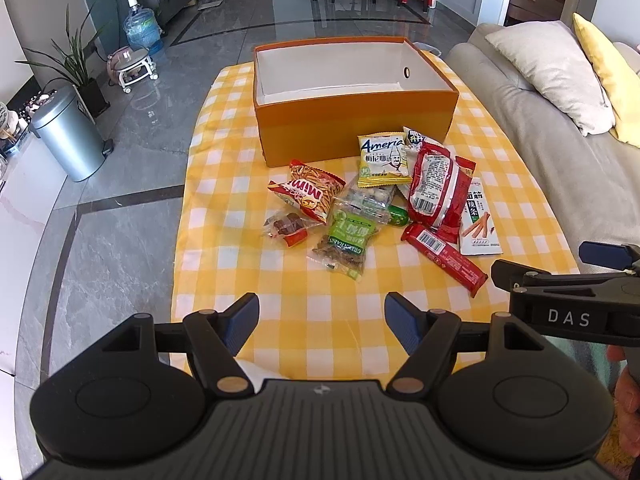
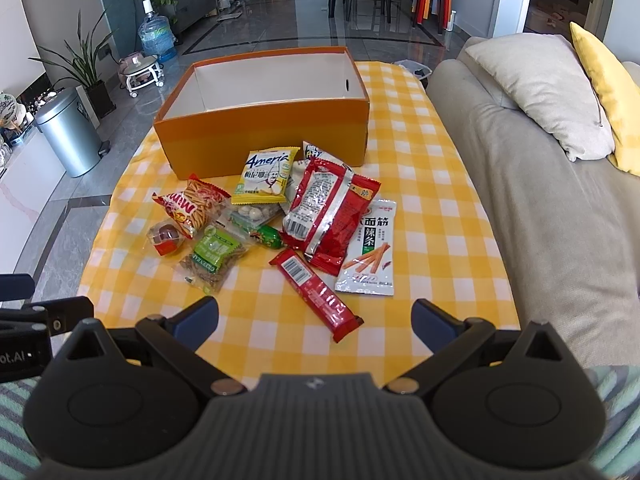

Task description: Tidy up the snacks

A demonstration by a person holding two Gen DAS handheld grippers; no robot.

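Observation:
An empty orange box (image 1: 352,128) (image 2: 260,136) with a white inside stands at the far side of the yellow checked table (image 1: 320,320) (image 2: 432,208). In front of it lies a heap of snack packs: a yellow pack (image 1: 383,160) (image 2: 266,178), a large red pack (image 1: 436,188) (image 2: 324,208), a long red bar (image 1: 444,258) (image 2: 316,294), a white stick-snack pack (image 1: 478,220) (image 2: 370,252), a green raisin pack (image 1: 348,240) (image 2: 214,256) and a red-orange Mimi pack (image 1: 308,194) (image 2: 192,206). My left gripper (image 1: 321,320) is open and empty, near the heap's front. My right gripper (image 2: 315,320) is open, with the bar's near end between its fingers.
A grey sofa (image 2: 540,200) with a white and a yellow cushion runs along the table's right side. A metal bin (image 1: 70,136), plants and a water jug (image 1: 142,28) stand on the tiled floor at the left. Dining chairs stand far back.

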